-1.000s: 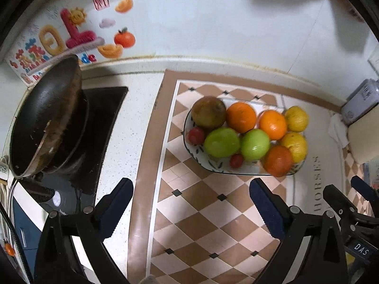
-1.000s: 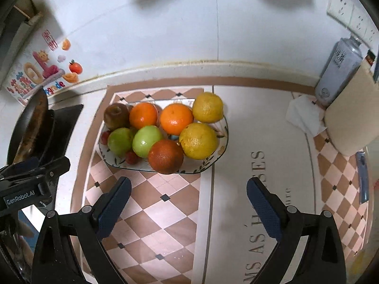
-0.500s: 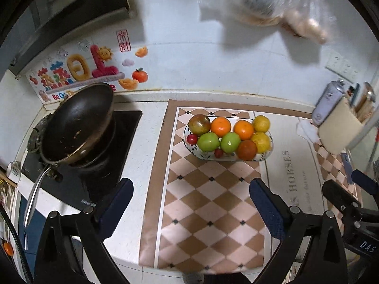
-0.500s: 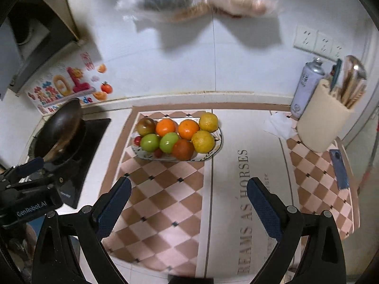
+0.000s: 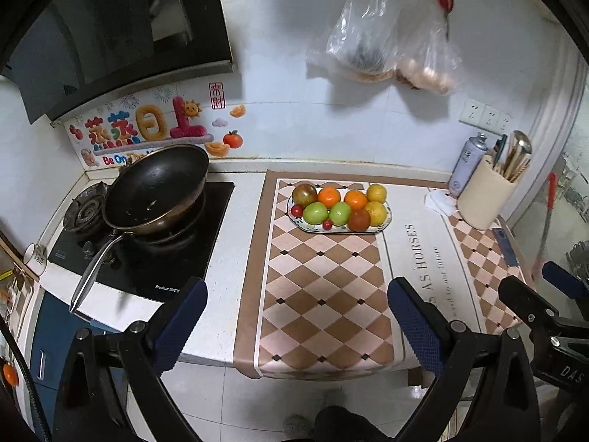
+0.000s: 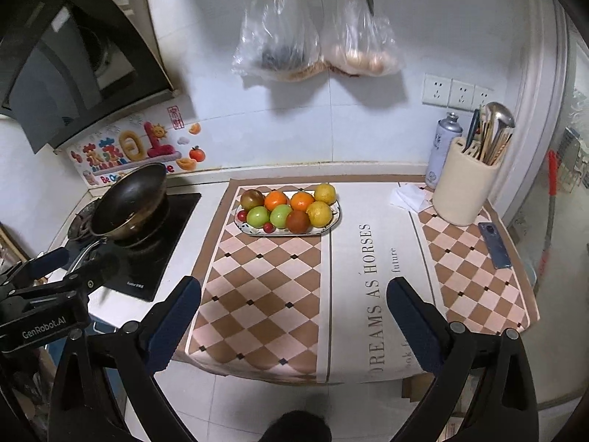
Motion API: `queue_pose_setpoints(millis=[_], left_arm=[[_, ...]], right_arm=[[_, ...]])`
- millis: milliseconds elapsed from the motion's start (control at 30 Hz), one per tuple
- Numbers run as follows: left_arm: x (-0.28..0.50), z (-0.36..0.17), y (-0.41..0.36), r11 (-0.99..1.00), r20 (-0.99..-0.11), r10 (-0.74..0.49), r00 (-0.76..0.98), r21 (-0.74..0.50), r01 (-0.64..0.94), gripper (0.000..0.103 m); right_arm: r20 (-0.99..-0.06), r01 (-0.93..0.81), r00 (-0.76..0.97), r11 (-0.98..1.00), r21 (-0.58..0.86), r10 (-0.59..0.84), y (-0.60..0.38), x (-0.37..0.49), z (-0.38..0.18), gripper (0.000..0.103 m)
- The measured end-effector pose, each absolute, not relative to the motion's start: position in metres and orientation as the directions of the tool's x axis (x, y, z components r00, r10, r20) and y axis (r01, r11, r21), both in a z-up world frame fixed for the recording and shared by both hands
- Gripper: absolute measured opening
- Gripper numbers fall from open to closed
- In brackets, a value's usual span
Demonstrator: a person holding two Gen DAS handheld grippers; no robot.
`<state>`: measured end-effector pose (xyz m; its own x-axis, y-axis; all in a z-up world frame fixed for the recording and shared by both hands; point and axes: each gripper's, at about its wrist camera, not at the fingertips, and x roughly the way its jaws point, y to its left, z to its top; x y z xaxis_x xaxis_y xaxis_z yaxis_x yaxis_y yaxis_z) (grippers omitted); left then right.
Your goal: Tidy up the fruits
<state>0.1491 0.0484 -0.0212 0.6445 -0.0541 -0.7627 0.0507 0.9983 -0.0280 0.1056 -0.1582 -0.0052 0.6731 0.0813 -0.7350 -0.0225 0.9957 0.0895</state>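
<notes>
An oval patterned plate (image 5: 386, 223) (image 6: 333, 223) sits at the back of the checkered mat (image 5: 324, 287) (image 6: 257, 276) and is full of fruit: oranges (image 5: 328, 196) (image 6: 276, 200), green apples (image 5: 315, 213) (image 6: 257, 216), yellow citrus (image 5: 377, 192) (image 6: 325, 193), a dark reddish fruit (image 5: 304, 193) (image 6: 252, 198) and small red ones. My left gripper (image 5: 296, 318) is open and empty, well in front of the counter edge. My right gripper (image 6: 294, 313) is open and empty, equally far back. Each gripper shows at the edge of the other's view.
A black wok (image 5: 158, 188) (image 6: 129, 202) rests on the stove at left. A cream utensil holder (image 6: 465, 180), a spray can (image 6: 441, 151), a crumpled tissue (image 6: 408, 197) and a phone (image 6: 495, 245) are at right. Plastic bags (image 6: 313, 44) hang on the wall.
Both grippers have pulled far back and up from the plate, so the whole counter and wall are now in view. The fruit has not moved.
</notes>
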Motion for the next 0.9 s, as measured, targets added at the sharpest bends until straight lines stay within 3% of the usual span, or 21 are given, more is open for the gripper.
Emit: queue_pose_setpoints(millis=[367,900], left_arm=[[0.118,-0.006,0.040,0.999,-0.738,-0.053,0.673,-0.035,0.041,0.100],[0.164,-0.017,0.041,1.000,-0.738,-0.006,0.675,-0.023,-0.016,0.100]], right_arm=[[-0.707,-0.042,0.699,0.994,0.105,0.104,-0.165,0.072,0.022,0.103],[-0.725,-0.039,0.680,0.992,0.121,0.115,-0.176,0.138,0.005,0.103]])
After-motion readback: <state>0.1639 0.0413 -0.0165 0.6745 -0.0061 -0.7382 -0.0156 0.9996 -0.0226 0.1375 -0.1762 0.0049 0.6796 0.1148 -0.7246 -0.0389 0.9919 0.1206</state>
